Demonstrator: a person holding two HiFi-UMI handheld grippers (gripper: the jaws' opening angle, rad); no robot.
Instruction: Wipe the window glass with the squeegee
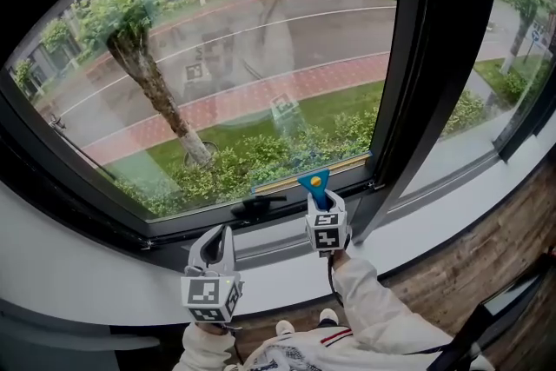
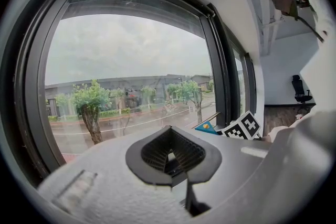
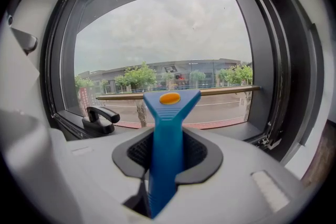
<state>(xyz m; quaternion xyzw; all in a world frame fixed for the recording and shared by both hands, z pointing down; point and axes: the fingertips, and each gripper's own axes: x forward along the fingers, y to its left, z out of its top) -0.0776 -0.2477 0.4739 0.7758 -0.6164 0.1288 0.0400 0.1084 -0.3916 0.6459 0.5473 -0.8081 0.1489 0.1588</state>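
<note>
Wet road, a red-paved strip and a tree (image 1: 139,56) fill the view through the window glass (image 1: 243,56), which takes up the upper left and centre of the head view inside a dark frame.

At the lower middle of that view is the squeegee (image 1: 314,187). Its blue handle stands upright and its long tan blade (image 1: 308,172) lies level across the bottom edge of the pane, apparently against the glass or just off it. In the right gripper view the handle (image 3: 165,144) runs straight up through the middle of the frame, with an orange dot at its flared head.

The tool looks light and rigid, a moulded plastic handle with ribbing below the head. That ribbing should resist slipping, though the smooth taper lower down could twist under sideways load. The blade edge is probably soft and needs even pressure, so a hold on the handle's middle suits it, as here.

The right gripper (image 3: 167,152) has its jaws closed tight on that handle. The left gripper (image 2: 170,155), at the lower left of the head view, has its jaws drawn together on nothing and hangs near the white sill (image 1: 434,213). A black window handle (image 1: 259,206) sits just left of the squeegee.
</note>
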